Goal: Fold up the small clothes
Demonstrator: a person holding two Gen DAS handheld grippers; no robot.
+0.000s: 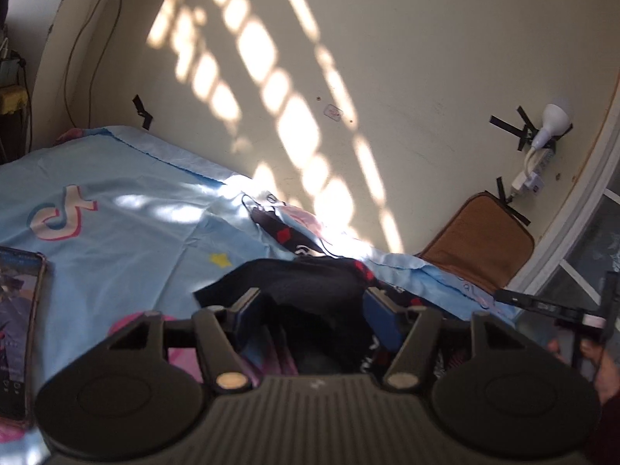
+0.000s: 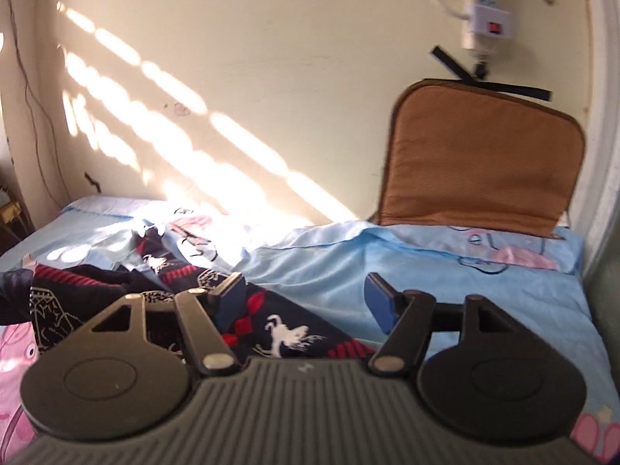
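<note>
A dark garment [image 1: 310,290] with red and white print lies crumpled on the light blue bedsheet [image 1: 116,232]. In the left wrist view my left gripper [image 1: 317,310] stands open, its blue pads apart, with a bunched fold of the dark cloth between them and no pad pressing on it. In the right wrist view the same garment [image 2: 279,329] spreads to the left, with its edge under the left finger. My right gripper [image 2: 306,302] is open, mostly over bare sheet [image 2: 445,271], and holds nothing.
A phone [image 1: 19,329] lies on the bed at the left. A brown cushion [image 2: 480,159] leans on the wall at the bed's far right, below a taped power strip [image 2: 484,19] and lamp [image 1: 554,120]. A hand [image 1: 604,372] with a black device shows at the right edge.
</note>
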